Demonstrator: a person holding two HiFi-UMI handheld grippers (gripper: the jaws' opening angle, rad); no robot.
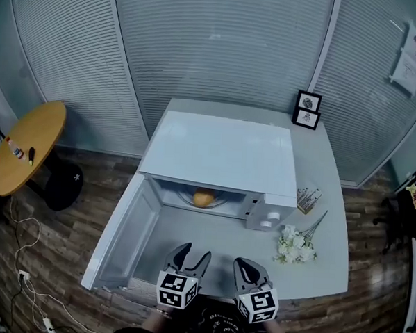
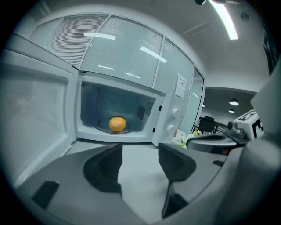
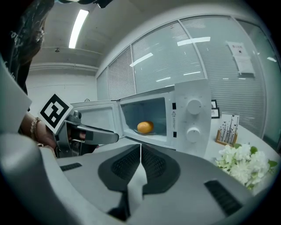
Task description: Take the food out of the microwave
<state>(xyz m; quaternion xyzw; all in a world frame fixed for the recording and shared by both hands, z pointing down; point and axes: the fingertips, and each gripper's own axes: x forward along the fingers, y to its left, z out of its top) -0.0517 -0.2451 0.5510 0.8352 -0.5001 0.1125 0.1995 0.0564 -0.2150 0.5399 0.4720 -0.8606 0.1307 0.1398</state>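
Observation:
A white microwave (image 1: 222, 156) stands on the table with its door (image 1: 121, 234) swung wide to the left. Inside, an orange (image 1: 203, 197) rests on the glass turntable; it also shows as the orange (image 2: 117, 124) and the orange (image 3: 145, 127) in the gripper views. My left gripper (image 1: 193, 257) hovers above the table in front of the cavity, open, with nothing between its fingers (image 2: 105, 169). My right gripper (image 1: 248, 270) is beside it to the right, shut and empty, its pads (image 3: 151, 165) meeting. Both are well short of the orange.
White artificial flowers (image 1: 295, 246) lie on the table right of the microwave, with a small card holder (image 1: 308, 199) behind them. Two framed pictures (image 1: 308, 109) stand at the back. A round wooden table (image 1: 25, 146) stands to the far left, cables on the floor.

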